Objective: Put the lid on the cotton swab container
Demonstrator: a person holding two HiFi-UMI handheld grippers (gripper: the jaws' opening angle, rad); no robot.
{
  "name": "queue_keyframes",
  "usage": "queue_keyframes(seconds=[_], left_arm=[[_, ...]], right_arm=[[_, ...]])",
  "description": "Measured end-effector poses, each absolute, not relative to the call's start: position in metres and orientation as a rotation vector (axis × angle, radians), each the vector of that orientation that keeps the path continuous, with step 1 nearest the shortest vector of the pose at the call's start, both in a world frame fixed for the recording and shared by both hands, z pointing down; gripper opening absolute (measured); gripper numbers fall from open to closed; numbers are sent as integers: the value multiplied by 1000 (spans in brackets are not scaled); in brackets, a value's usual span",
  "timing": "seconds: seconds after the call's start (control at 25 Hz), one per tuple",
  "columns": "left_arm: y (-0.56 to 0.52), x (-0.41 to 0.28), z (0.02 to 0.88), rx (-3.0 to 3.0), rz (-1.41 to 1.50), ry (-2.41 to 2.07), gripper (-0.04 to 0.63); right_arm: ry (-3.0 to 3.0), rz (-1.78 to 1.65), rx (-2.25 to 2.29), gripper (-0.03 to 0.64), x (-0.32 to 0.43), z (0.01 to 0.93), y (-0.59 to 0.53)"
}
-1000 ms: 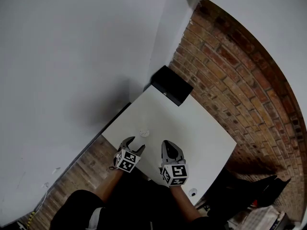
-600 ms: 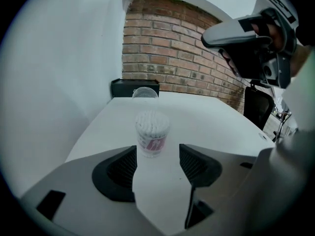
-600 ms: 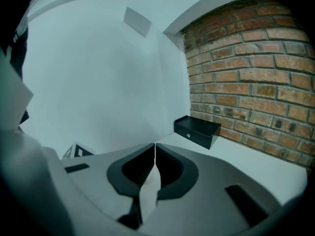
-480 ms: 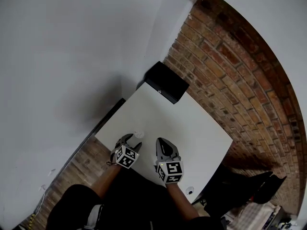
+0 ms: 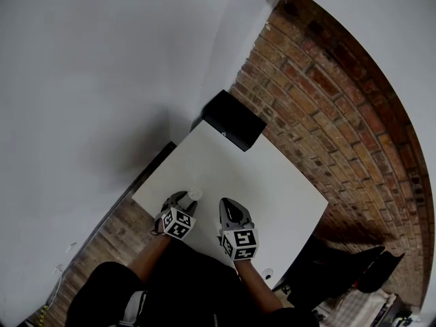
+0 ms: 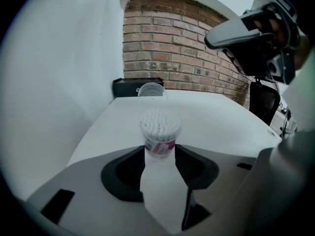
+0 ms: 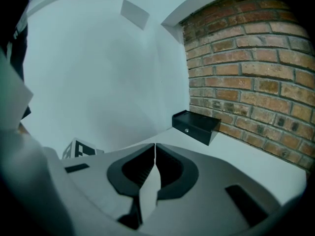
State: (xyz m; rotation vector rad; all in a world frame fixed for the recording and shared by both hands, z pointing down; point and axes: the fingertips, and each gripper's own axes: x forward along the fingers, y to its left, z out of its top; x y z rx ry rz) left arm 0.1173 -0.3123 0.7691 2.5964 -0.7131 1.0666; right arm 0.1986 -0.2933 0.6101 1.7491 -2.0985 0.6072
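Swabs pack the open cotton swab container [image 6: 159, 132], which stands upright on the white table [image 5: 272, 182], near the edge closest to the person and toward the left. We see the left gripper [image 5: 187, 197] angled down at it, with the container between its two jaws. The jaws have just been closing and stand fairly wide. In the left gripper view their tips meet the container's lower sides with no gap that we can make out, and the swab heads rise uncovered above them. Beyond the container in that view, a clear round cap [image 6: 150, 90] stands on the table just in front of the black box [image 5: 234, 120]; we cannot find the cap in the head view. The box sits at the table's far corner, where the white wall [image 5: 102, 80] meets the brick wall [image 5: 327, 94]. The right gripper [image 7: 155, 146] hangs just beside the left one, on its right, over the near part of the table and apart from the container. Its jaws are pressed together with only a hairline between them, and we see nothing held there. Each gripper's marker cube faces the head camera, the left cube [image 5: 178, 223] and the right cube [image 5: 240, 242]. Wooden floor [image 5: 116, 230] shows beside the table on the left.
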Motion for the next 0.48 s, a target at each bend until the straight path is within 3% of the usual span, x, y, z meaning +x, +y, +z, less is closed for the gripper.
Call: queue_keyframes(seconds=[0.48], left_arm=[[-312, 113, 769, 2680, 1100, -536, 195]], right_arm=[[-2167, 801, 1509, 25, 185, 651, -316]])
